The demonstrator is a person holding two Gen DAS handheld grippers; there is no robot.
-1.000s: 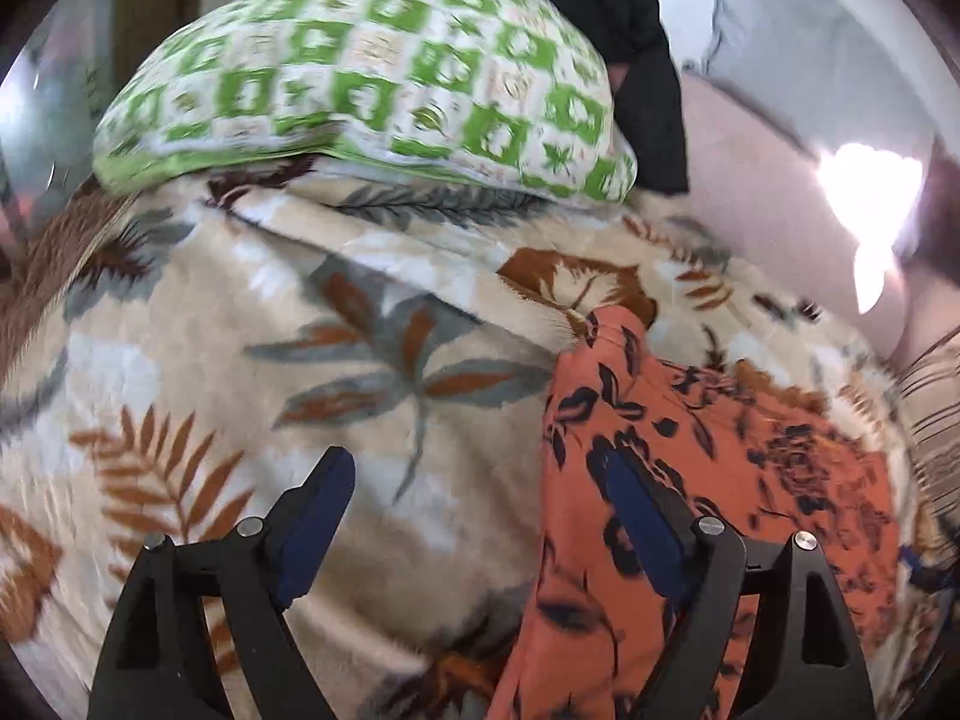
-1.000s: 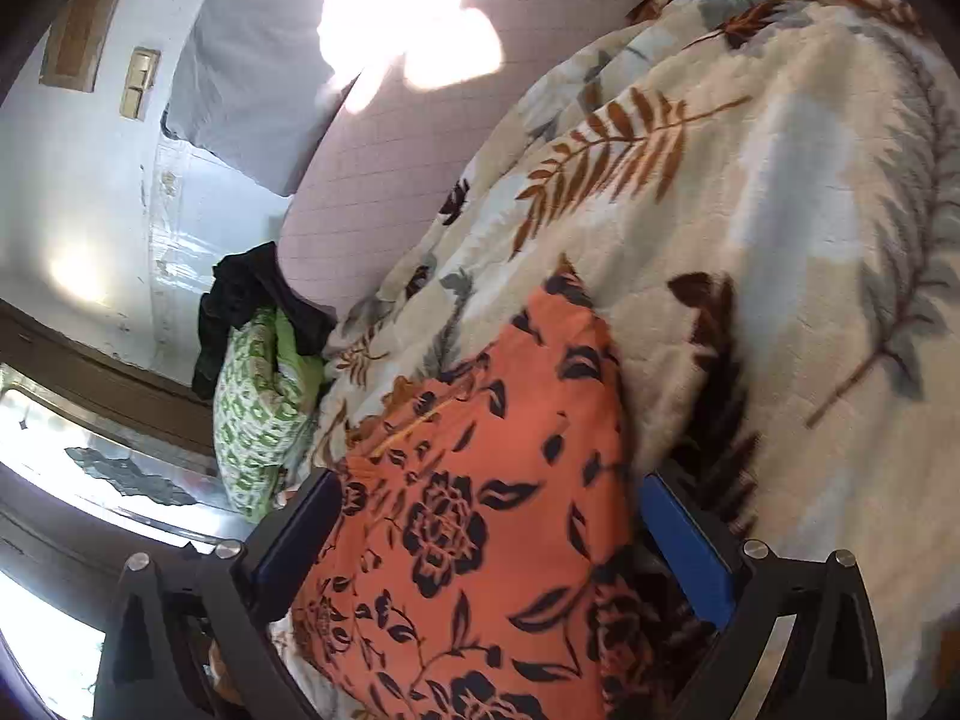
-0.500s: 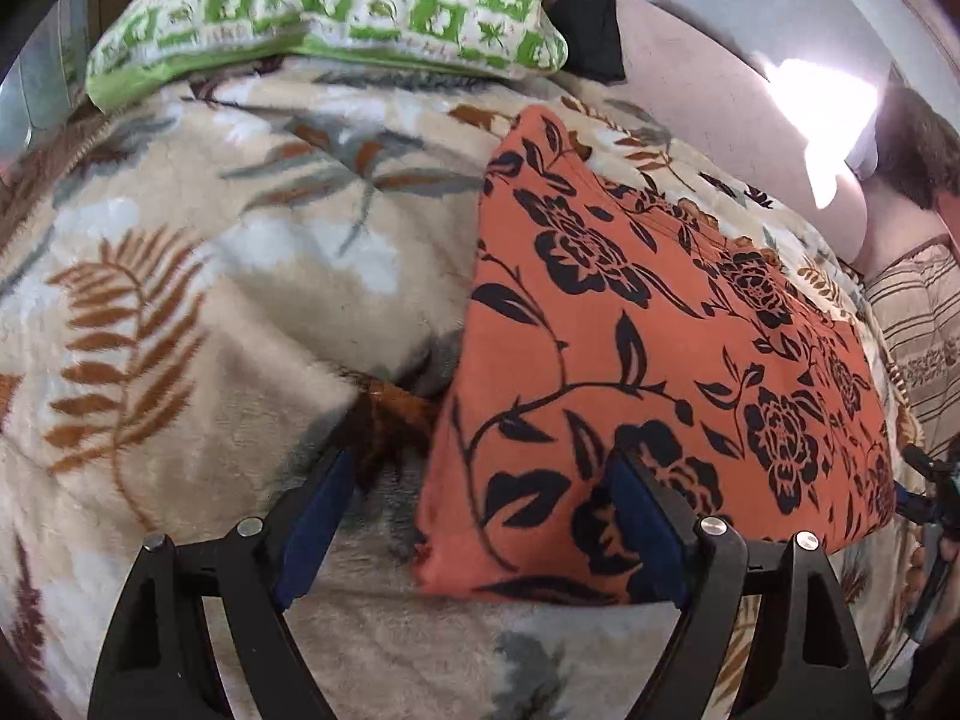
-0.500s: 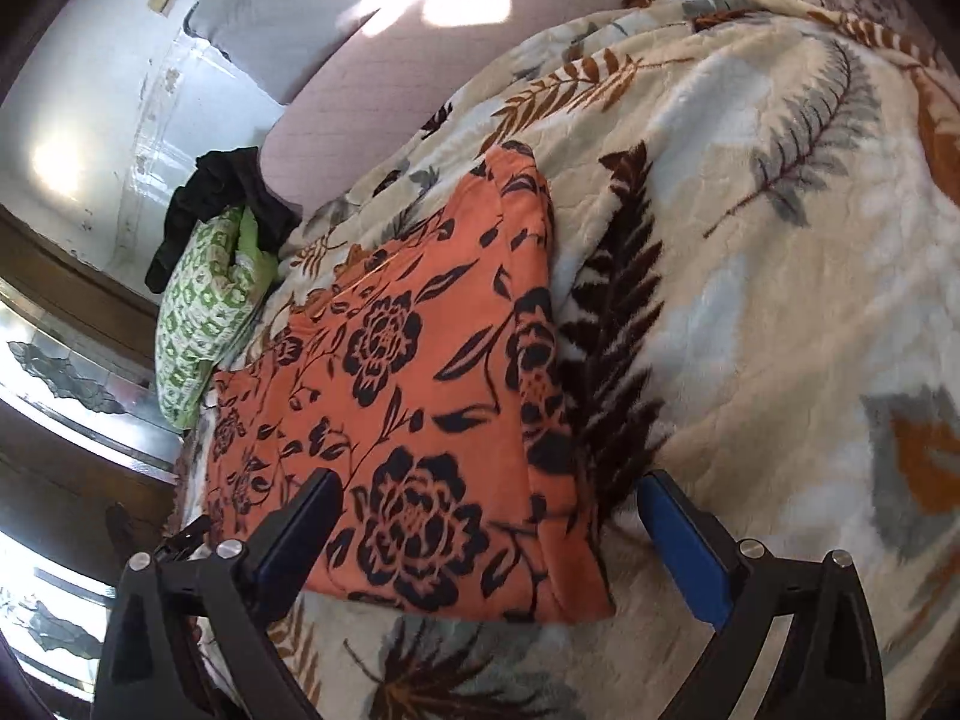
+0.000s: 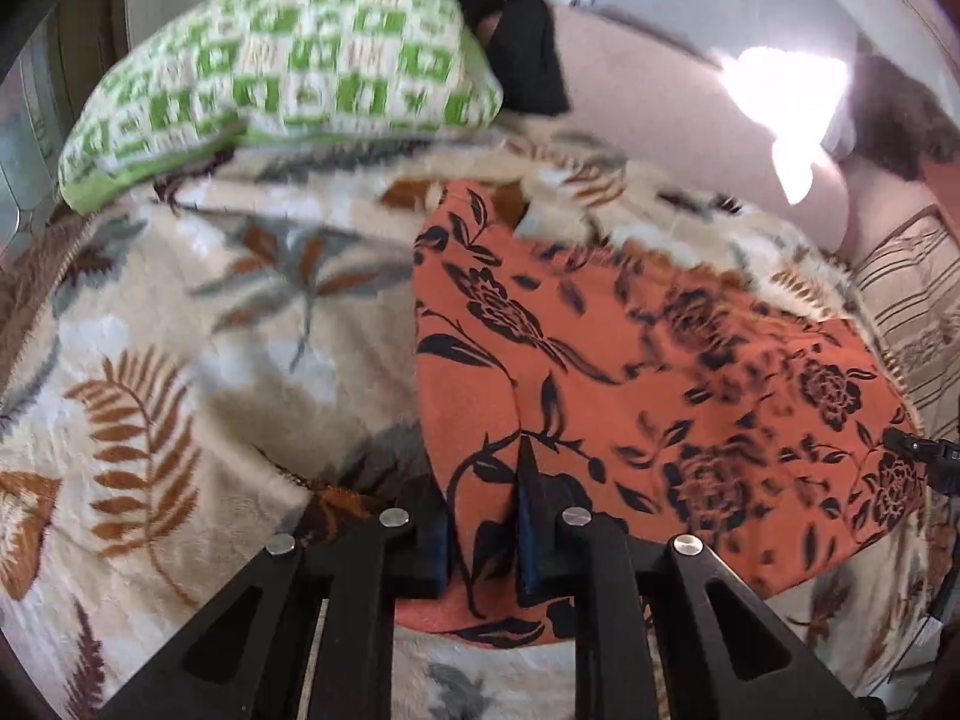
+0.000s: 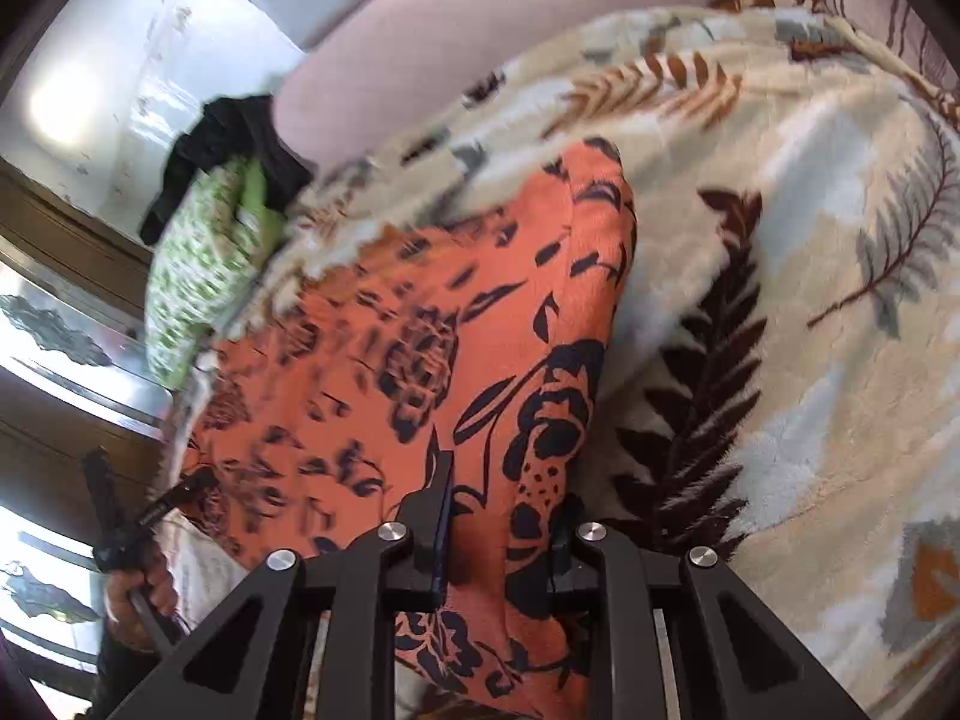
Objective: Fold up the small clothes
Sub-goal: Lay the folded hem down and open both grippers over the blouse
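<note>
An orange cloth (image 5: 630,372) printed with dark flowers lies on a leaf-patterned blanket (image 5: 180,324) spread over the bed. The left gripper (image 5: 483,531) has its fingers closing, and a pinch of the cloth's near edge is pressed between them. The right gripper (image 6: 498,540) is closing the same way, its fingers clamped on the other near corner of the cloth (image 6: 420,360). A green-and-white pillow (image 5: 282,72) sits at the far end of the blanket, with dark clothing (image 5: 522,42) just behind it.
</note>
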